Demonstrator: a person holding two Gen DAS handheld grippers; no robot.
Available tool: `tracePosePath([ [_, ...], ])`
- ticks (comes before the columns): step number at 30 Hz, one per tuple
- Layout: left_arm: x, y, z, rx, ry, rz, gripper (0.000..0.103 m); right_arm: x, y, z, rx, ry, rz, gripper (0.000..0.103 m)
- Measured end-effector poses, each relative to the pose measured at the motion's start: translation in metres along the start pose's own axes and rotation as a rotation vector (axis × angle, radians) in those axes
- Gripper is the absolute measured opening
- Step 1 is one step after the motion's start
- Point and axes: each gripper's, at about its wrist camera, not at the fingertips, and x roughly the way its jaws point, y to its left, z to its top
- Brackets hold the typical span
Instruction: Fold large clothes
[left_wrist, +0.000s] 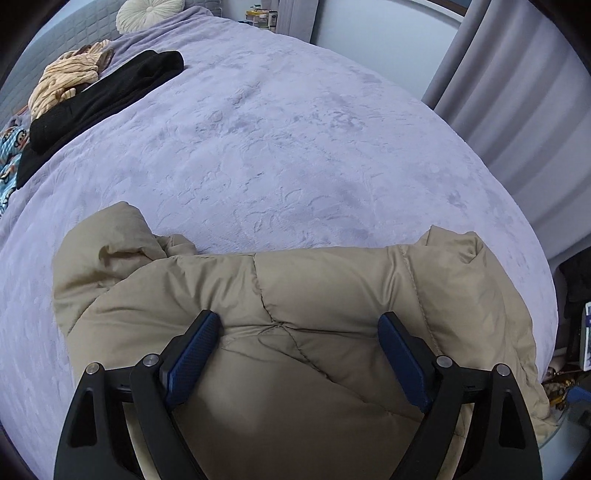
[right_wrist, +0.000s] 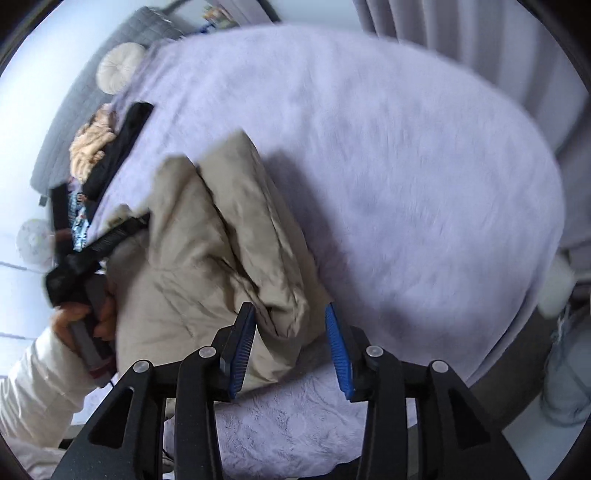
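A beige puffer jacket (left_wrist: 295, 295) lies bunched on the near edge of a lavender bed (left_wrist: 295, 129). My left gripper (left_wrist: 299, 325) is open, its blue pads wide apart over the jacket's quilted middle, holding nothing. In the right wrist view the jacket (right_wrist: 214, 240) lies to the left on the bed (right_wrist: 406, 166). My right gripper (right_wrist: 291, 317) is open, with the jacket's near corner between its pads, not clamped. The left gripper (right_wrist: 85, 258) and the hand holding it show at the jacket's left side.
Folded black clothing (left_wrist: 99, 92), a tan striped garment (left_wrist: 66, 81) and a patterned blue cloth (left_wrist: 9, 147) lie at the bed's far left. A round cream cushion (left_wrist: 147, 13) sits at the head. Grey curtains (left_wrist: 517, 92) hang right. Clutter (left_wrist: 576, 332) stands beside the bed.
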Motion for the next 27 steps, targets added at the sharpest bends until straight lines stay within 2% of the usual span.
tracePosePath([
  [2, 0.000, -0.001, 0.000, -0.001, 0.000, 0.008, 0.089, -0.016, 0.011, 0.012, -0.068, -0.044, 0.016, 0.043],
  [4, -0.001, -0.001, -0.001, -0.008, 0.004, 0.015, 0.089, -0.012, 0.025, 0.027, -0.132, -0.034, 0.038, 0.043],
  [7, -0.010, 0.002, 0.000, -0.031, 0.018, 0.039, 0.089, 0.021, 0.047, 0.038, -0.220, 0.038, 0.049, 0.043],
  [10, -0.035, 0.015, -0.003, -0.089, 0.010, 0.044, 0.089, 0.058, 0.057, 0.030, -0.288, 0.147, -0.005, 0.043],
  [12, -0.058, 0.029, -0.012, -0.122, -0.008, 0.042, 0.089, 0.071, 0.054, 0.025, -0.289, 0.189, 0.001, 0.043],
  [15, -0.084, 0.044, -0.040, -0.162, -0.005, 0.049, 0.089, 0.074, 0.047, 0.023, -0.283, 0.203, 0.016, 0.043],
  [19, -0.088, 0.045, -0.094, -0.204, 0.081, 0.061, 0.089, 0.080, 0.038, 0.021, -0.295, 0.232, 0.027, 0.043],
  [21, -0.084, 0.044, -0.121, -0.261, 0.119, 0.030, 0.091, 0.085, 0.035, 0.019, -0.301, 0.247, 0.032, 0.043],
  [23, -0.081, 0.046, -0.138, -0.324, 0.146, 0.017, 0.101, 0.089, 0.029, 0.017, -0.286, 0.274, 0.047, 0.043],
  [27, -0.082, 0.047, -0.150, -0.384, 0.157, 0.002, 0.101, 0.098, 0.025, 0.009, -0.266, 0.307, 0.070, 0.043],
])
